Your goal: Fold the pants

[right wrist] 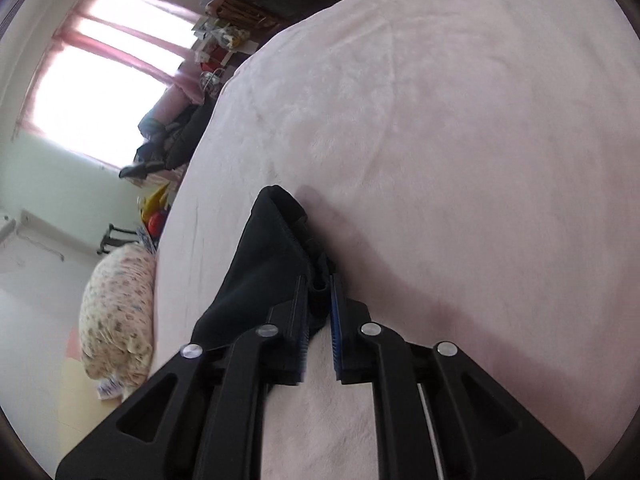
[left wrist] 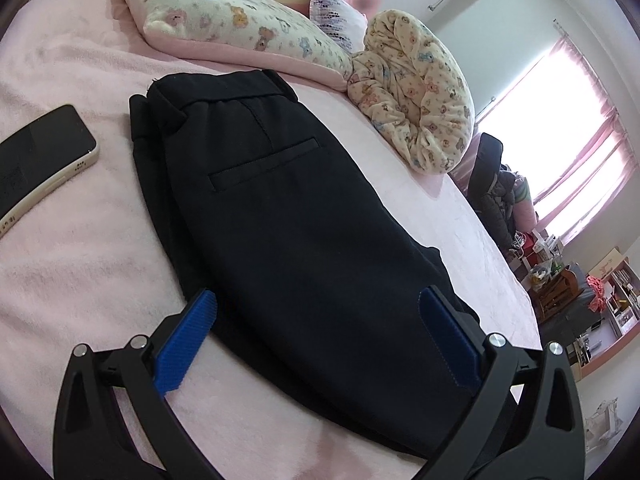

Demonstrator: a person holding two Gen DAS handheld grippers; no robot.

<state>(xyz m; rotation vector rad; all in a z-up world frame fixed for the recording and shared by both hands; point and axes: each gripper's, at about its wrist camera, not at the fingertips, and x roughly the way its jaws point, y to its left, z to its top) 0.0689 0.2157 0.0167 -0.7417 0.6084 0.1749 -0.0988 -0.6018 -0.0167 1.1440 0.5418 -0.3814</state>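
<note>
The black pants (left wrist: 288, 208) lay folded on the pink bed (left wrist: 80, 264), waistband toward the pillows (left wrist: 240, 28), back pocket facing up. The left claw (left wrist: 316, 312) stood wide over the near end of the pants, its blue pads (left wrist: 188, 340) on both sides, not pressing. The right claw (right wrist: 319, 296) was narrow, with a bunched edge of the pants (right wrist: 268, 256) between its pads; I could not tell if they pressed on it. A phone (left wrist: 44, 160) lay left of the pants, screen up. No writing could be read.
</note>
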